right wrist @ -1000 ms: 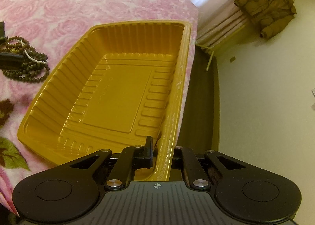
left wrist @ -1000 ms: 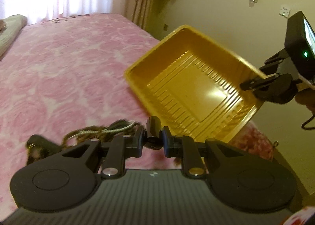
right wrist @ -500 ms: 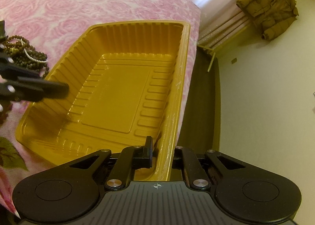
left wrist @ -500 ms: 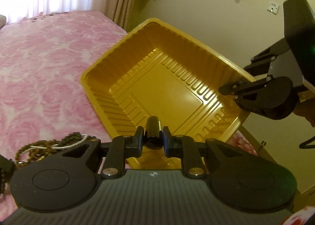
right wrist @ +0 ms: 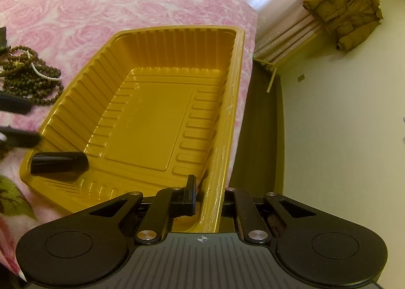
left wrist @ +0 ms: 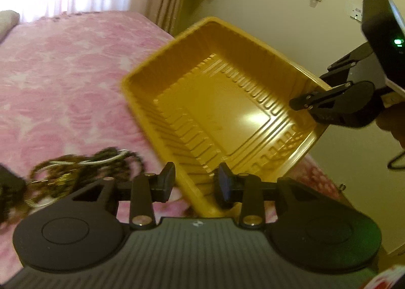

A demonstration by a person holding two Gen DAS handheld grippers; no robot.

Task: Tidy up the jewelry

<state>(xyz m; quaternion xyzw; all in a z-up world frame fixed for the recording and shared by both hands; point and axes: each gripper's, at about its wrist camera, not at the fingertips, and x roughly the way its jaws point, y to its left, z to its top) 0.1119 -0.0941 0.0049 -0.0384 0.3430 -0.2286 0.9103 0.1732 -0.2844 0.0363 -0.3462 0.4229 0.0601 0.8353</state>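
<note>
Bed (right wrist: 106, 10): pink rose-pattern cover; it carries the tray and the jewelry.

Tray (right wrist: 157, 122): yellow ribbed plastic, lying at the bed's edge nearest the wall. We see one black cylinder inside and no jewelry.

Right hand-held gripper (right wrist: 207, 195): clenched on the tray's near rim, one finger inside the wall and one outside. We judge that it steadies the tray for loading.

Left hand-held gripper (left wrist: 196, 182): released, jaws spread and nothing between them. It hovers over the tray's near-left corner, just beside the beads.

Beads (right wrist: 30, 76): a tangled heap of brown bead strings with a white pearl strand (right wrist: 41, 74) across it. The heap lies on the bed, just left of the tray and outside it. The left wrist view is blurred here, so we cannot count the strands.

Cylinder (right wrist: 59, 162): black, lying on its side in the tray's near-left corner. We cannot tell what it is.

Progress: early. We judge one item placed; the bead heap is not yet moved.

Remaining: grasp the beads with the left hand-held gripper and lift them over the rim into the tray. We expect the tangled strands to trail and snag.
</note>
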